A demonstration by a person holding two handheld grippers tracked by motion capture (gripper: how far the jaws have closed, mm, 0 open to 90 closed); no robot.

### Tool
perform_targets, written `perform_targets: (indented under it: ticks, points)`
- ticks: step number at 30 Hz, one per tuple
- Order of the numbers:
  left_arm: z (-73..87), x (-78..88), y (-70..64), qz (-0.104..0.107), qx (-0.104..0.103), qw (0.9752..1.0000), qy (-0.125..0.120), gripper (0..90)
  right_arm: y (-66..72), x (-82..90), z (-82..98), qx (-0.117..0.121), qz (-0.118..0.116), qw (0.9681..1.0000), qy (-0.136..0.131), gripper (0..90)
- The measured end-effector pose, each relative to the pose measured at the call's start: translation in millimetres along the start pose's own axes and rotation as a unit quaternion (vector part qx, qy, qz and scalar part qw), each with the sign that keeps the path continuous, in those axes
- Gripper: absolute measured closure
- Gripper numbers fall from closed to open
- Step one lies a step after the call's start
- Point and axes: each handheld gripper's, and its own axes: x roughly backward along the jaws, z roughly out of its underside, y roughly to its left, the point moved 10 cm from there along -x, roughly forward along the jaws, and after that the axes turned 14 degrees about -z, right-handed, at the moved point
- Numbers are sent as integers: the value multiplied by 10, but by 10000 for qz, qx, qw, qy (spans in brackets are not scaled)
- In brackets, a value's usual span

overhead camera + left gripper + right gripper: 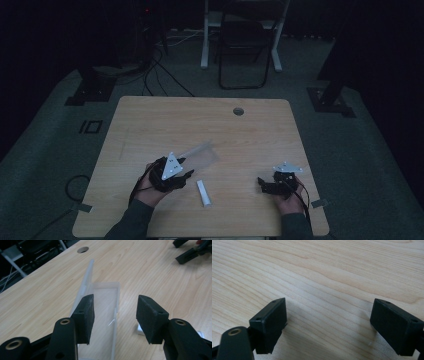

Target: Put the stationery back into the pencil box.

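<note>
A clear plastic box (200, 154) is seen lying on the wooden bench (250, 135), just left of the centre of the high view, with its hinged lid folded out towards the upper left. In the left gripper view the same clear plastic box (105, 305) runs from the bottom centre up to the middle of the frame, its open lid stretching on towards the cable hole (83, 249) at the top.

The left gripper (176, 176) is held at the lower left of the high view, just below the near end of the box. Its jaws are parted, with nothing pressed between them; in the left gripper view (113, 315) the left jaw is seen over the box's near end and the right jaw beside it, over bare wood.

A small white piece (203, 193) lies on the bench at the lower centre of the high view, just right of the left gripper; whether it is a cap or a block cannot be told. A corner of it is glimpsed under the right jaw in the left gripper view (140, 330).

The right gripper (267, 186) is held at the lower right of the high view, well apart from the box. Its jaws are spread wide and empty in the right gripper view (328, 325), over bare wood grain.
</note>
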Motion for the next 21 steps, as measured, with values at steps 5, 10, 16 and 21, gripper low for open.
perform_targets:
  ticks: [5,10,16,21]
  points:
    - [10,-4,-103,201,-37,9998,38,464,1,0,0,-4,0,10000,1,137]
    - [17,-28,-182,312,-67,9995,74,474,0,0,0,0,0,10000,0,136]
    - [50,-50,-244,384,-98,9991,123,476,0,0,0,1,0,10000,0,137]
    - [95,-93,-299,443,-115,9988,172,473,0,0,0,-3,1,10000,1,137]
